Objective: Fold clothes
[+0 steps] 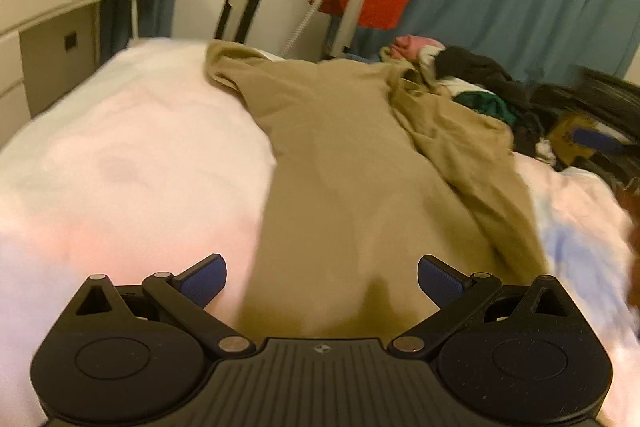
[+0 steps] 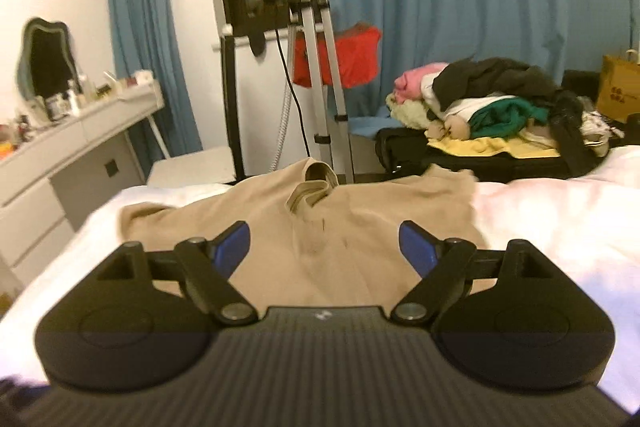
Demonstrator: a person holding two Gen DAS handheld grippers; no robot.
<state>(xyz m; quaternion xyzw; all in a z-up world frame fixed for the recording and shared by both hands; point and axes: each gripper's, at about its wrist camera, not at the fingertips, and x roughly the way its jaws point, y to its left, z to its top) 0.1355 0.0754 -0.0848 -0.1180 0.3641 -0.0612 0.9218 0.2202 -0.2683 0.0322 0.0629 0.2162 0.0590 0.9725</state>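
A tan collared shirt [image 1: 344,155] lies spread on the white bed [image 1: 132,155], its right side bunched in folds. My left gripper [image 1: 322,281] is open and empty, low over the shirt's near end. In the right wrist view the same shirt [image 2: 360,223] lies flat with its collar [image 2: 314,187] toward the far edge. My right gripper [image 2: 324,247] is open and empty, just above the shirt's middle. The other gripper shows blurred at the right edge of the left wrist view [image 1: 596,141].
A pile of mixed clothes [image 2: 492,103] sits on a dark suitcase beyond the bed's right side. A garment steamer stand [image 2: 312,67] and a red bag [image 2: 344,57] stand past the bed's far edge. A white dresser [image 2: 72,155] is at the left.
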